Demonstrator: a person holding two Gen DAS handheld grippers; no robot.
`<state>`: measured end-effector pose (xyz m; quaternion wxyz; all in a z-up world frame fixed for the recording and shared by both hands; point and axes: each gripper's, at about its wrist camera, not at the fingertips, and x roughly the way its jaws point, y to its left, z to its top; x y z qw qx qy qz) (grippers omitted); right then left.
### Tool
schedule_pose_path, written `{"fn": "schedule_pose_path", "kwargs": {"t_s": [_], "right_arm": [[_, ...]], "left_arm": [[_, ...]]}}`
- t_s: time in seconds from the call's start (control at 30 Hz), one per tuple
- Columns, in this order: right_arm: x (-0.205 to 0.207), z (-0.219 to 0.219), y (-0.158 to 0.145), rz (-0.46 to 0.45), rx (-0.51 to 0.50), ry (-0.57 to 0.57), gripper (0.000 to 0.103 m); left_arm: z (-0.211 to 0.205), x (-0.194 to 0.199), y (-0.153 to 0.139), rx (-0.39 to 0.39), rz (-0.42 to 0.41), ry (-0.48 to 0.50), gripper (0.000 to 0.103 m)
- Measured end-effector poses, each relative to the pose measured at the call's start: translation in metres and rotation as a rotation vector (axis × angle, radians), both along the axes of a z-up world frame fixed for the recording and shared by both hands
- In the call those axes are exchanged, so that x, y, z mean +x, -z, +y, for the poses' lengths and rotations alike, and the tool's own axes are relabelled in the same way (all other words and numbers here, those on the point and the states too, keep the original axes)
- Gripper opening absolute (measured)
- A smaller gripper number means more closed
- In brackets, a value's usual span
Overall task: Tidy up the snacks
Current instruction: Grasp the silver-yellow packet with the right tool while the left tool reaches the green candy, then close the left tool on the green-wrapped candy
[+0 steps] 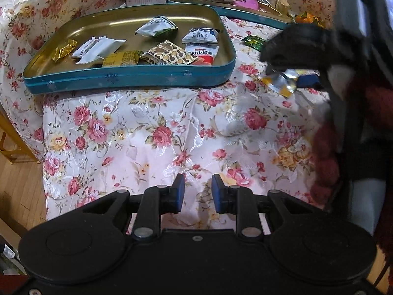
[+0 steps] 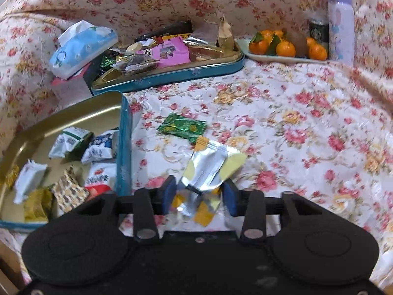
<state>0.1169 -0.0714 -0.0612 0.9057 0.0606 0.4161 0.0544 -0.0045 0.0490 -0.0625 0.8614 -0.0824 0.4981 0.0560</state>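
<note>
My right gripper (image 2: 199,194) is shut on a silver-and-yellow snack packet (image 2: 206,167), which sticks up from between the blue pads. In the left wrist view the same packet (image 1: 282,82) hangs from the blurred right gripper (image 1: 291,73) just above the floral cloth, right of the blue tin tray (image 1: 127,80). That tray (image 2: 122,147) has a gold inside and holds several wrapped snacks. A green wrapper (image 2: 183,126) lies on the cloth beyond the packet. My left gripper (image 1: 198,191) is open over bare cloth with nothing between its fingers.
A second blue tin (image 2: 172,80) heaped with snacks stands at the back, beside a tissue pack (image 2: 81,46). A plate of mandarins (image 2: 285,45), a dark can (image 2: 318,32) and a purple bottle (image 2: 340,24) stand back right. Wooden floor (image 1: 14,184) shows past the cloth's left edge.
</note>
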Motion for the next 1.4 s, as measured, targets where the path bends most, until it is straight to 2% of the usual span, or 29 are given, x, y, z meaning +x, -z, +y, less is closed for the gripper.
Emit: {"fn": "schedule_pose_path", "kwargs": {"t_s": [0.1,0.17,0.4,0.63,0.77,1.03,1.27,1.4], "right_arm": [[-0.006,-0.012,-0.001,-0.031,-0.068,0.004,0.04],[-0.01,-0.027,-0.002,-0.057,-0.11,0.029,0.04],[-0.019,-0.084,0.006,-0.103,-0.12,0.091,0.04],[-0.025,-0.102,0.014,-0.121,-0.102,0.097,0.041],[-0.026,-0.102,0.022,-0.104,-0.097,0.086,0.041],[-0.028,-0.105,0.023,-0.12,-0.069,0.077,0.042],[-0.029,-0.104,0.024,-0.125,-0.069,0.069,0.042],[-0.029,-0.104,0.024,-0.125,-0.07,0.065,0.042]], "left_arm": [[-0.002,0.009,-0.007,0.007,-0.002,-0.001,0.034],[-0.005,0.018,-0.014,-0.017,-0.008,-0.001,0.034],[-0.02,0.074,-0.042,-0.101,-0.051,-0.002,0.034],[-0.037,0.139,-0.047,-0.147,-0.044,-0.077,0.034],[-0.043,0.169,-0.04,-0.096,-0.025,-0.13,0.034],[-0.059,0.209,-0.033,0.004,-0.012,-0.129,0.034],[-0.065,0.233,-0.02,0.034,0.024,-0.142,0.034],[-0.061,0.246,-0.018,0.025,0.031,-0.181,0.035]]}}
